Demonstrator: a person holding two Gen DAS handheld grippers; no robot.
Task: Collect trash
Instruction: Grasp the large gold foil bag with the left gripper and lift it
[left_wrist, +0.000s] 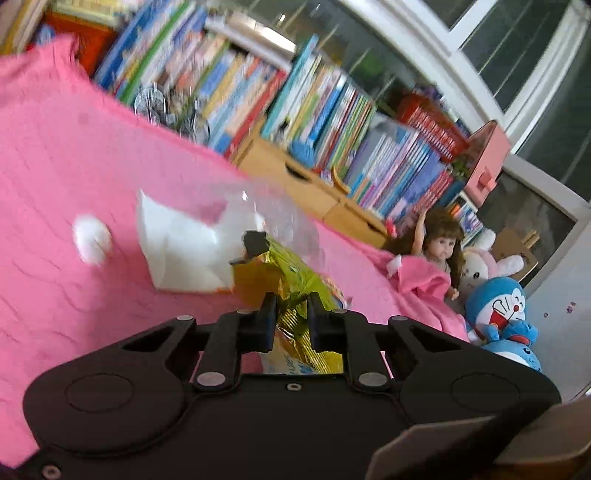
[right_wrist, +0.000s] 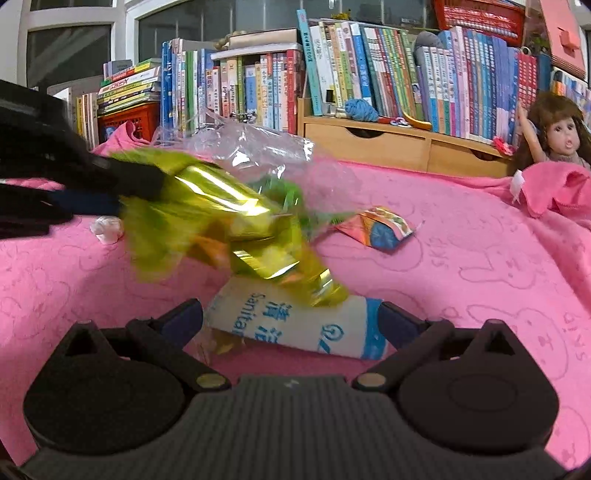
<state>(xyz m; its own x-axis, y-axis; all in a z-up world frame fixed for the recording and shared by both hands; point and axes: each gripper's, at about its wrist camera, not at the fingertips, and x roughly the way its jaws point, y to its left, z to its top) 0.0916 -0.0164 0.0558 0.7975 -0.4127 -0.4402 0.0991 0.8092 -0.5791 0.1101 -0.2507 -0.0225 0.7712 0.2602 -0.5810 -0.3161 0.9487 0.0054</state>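
Observation:
My left gripper (left_wrist: 291, 317) is shut on a green-gold foil wrapper (left_wrist: 280, 280), held a little above the pink bedspread (left_wrist: 74, 166). In the right wrist view the same left gripper (right_wrist: 140, 192) reaches in from the left, holding the foil wrapper (right_wrist: 229, 221). My right gripper (right_wrist: 291, 321) is open. Between its two fingers, on the bedspread (right_wrist: 480, 277), lies a white-and-blue wipes packet (right_wrist: 303, 328). A crumpled clear plastic bag (right_wrist: 258, 147) sits behind the foil. Further right lies a colourful snack wrapper (right_wrist: 376, 229), and a crumpled white tissue (right_wrist: 107, 229) lies to the left.
A white paper piece (left_wrist: 177, 251) and a white tissue ball (left_wrist: 92, 240) lie on the bedspread. Rows of books (right_wrist: 369, 66) and wooden drawers (right_wrist: 388, 147) line the far edge. A doll (right_wrist: 554, 133) and a blue plush toy (left_wrist: 498, 306) sit at the right.

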